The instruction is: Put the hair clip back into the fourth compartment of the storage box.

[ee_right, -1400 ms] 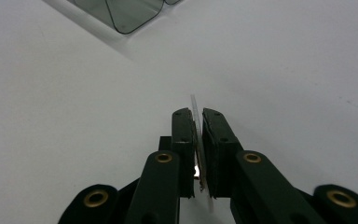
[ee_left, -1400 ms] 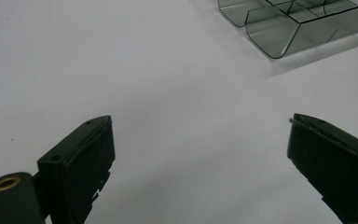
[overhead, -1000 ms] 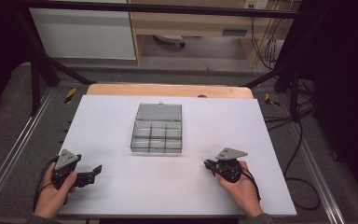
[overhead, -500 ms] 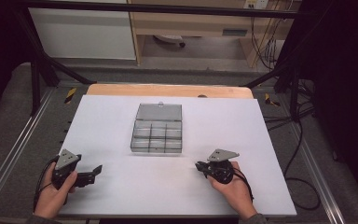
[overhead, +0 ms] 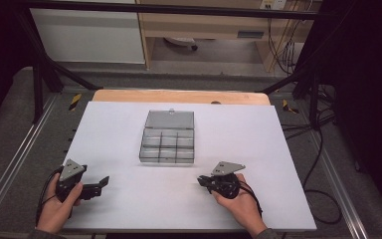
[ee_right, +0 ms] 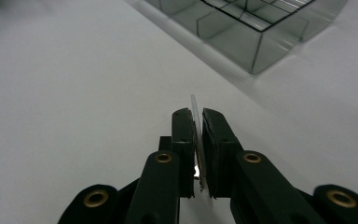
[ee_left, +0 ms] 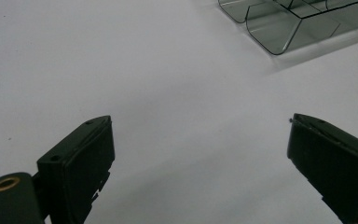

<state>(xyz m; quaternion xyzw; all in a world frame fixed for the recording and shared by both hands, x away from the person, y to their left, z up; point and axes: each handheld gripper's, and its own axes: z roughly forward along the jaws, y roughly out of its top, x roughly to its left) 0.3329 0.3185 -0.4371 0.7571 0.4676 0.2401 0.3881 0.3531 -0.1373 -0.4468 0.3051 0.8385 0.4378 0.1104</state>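
A clear plastic compartment box (overhead: 168,145) with its lid folded back sits in the middle of the white table top (overhead: 129,124). My right gripper (overhead: 202,180) lies low at the front, just right of the box's near edge. In the right gripper view its jaws (ee_right: 196,114) are shut on a thin pale flat piece (ee_right: 194,103) that sticks up edge-on between the pads, with the box (ee_right: 242,32) ahead to the right. My left gripper (overhead: 98,184) rests at the front left. Its jaws (ee_left: 200,154) stand wide open over bare table, with a box corner (ee_left: 279,32) far ahead.
A wooden board edge (overhead: 179,96) runs along the back of the white top. Metal frame rails (overhead: 15,159) flank the table, and cables (overhead: 323,149) trail on the right. The box's compartments look empty from above.
The right hand has slid leftward along the front of the table, its jaws still shut on the thin piece. The left hand and the box have stayed put.
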